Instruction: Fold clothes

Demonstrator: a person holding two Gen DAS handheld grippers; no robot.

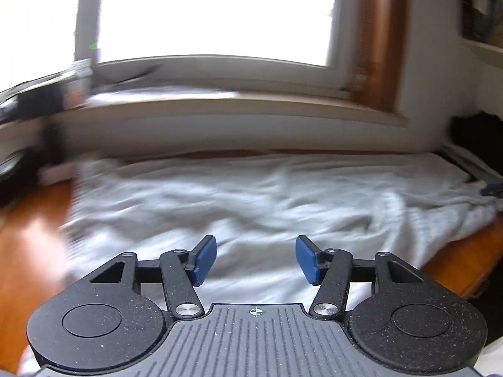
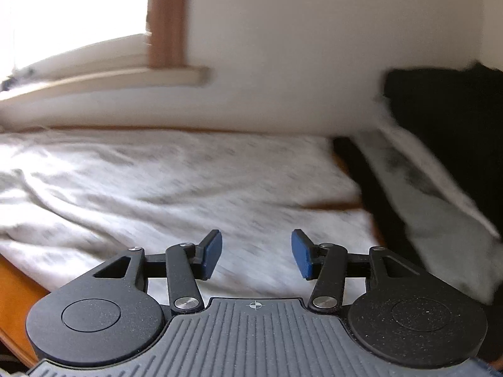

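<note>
One white garment (image 1: 251,194) lies rumpled on one wooden table (image 1: 28,235). Two grippers hover over it, the left gripper (image 1: 256,259) and the right gripper (image 2: 256,257), each with two blue pads. One window (image 1: 213,12) stands behind.

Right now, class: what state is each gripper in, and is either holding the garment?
Left gripper: open, holding nothing, above the white garment.
Right gripper: open, holding nothing, over the same garment.

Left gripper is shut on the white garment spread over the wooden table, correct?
Not quite. The left gripper is open, with nothing between its blue pads; the left wrist view shows it. The white garment does lie spread over the wooden table.
</note>
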